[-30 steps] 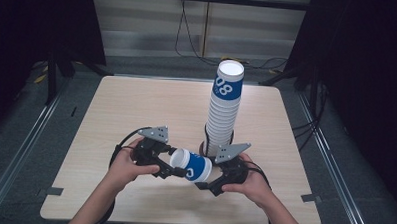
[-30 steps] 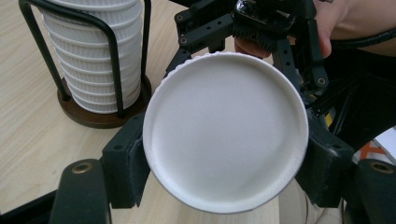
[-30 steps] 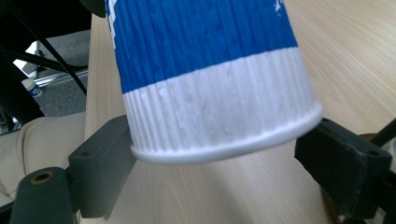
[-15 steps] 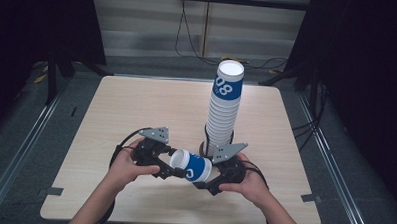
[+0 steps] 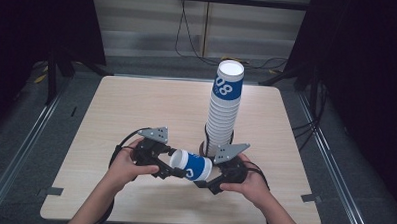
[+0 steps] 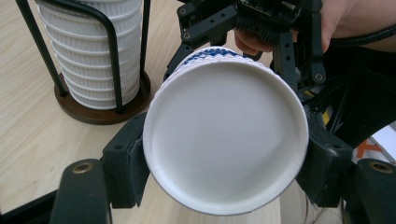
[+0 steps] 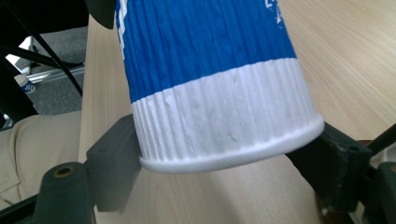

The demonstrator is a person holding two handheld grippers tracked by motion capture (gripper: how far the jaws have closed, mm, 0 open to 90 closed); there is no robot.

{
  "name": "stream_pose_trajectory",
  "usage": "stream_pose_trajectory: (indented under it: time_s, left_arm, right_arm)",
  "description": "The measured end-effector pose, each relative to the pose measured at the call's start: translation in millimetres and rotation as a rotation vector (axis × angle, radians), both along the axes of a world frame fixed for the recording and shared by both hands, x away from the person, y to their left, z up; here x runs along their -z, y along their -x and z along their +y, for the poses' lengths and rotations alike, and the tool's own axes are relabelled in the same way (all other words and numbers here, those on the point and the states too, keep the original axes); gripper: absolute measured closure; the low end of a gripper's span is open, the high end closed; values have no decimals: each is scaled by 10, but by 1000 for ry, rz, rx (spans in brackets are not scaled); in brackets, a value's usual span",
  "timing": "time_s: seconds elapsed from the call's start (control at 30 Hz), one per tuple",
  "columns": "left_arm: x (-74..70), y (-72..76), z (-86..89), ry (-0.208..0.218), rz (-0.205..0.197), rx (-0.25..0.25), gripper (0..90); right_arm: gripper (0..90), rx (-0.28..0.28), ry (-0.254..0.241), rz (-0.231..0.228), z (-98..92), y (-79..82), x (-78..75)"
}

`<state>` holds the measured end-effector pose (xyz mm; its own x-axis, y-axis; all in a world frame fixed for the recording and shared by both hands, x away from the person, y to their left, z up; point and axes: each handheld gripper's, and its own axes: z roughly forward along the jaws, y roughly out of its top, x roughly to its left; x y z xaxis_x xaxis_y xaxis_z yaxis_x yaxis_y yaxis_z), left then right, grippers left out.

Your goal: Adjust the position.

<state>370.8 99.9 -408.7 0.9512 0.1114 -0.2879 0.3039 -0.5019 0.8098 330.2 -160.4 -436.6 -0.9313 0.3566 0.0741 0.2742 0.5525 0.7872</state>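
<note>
Nothing shifted since earlier frame: blue cup (image 5: 192, 165) stayed level between both grippers, left gripper (image 5: 163, 165) fingers (image 6: 123, 163) clamping base, right gripper (image 5: 210, 178) fingers (image 7: 112, 161) clamping rim; handover pending, beside cup stack (image 5: 224, 113).

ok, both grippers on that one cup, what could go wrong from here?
1. The cup is ribbed paper, clamped at both ends by the left gripper and the right gripper; a harder squeeze may crease or dent it.
2. The tall stack in its wire holder stands just behind the hands; a careless lift could knock it.
</note>
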Motion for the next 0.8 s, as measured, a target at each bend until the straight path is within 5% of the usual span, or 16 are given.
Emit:
stream_pose_trajectory:
  time_s: [0.47,0.8]
  left_arm:
    - [3,21,-30,-22,13,15,292]
    - [14,21,-36,-34,26,27,292]
  right_arm:
    - [116,-1,-13,6,35,7,13]
    - [182,-23,-10,-5,27,20,9]
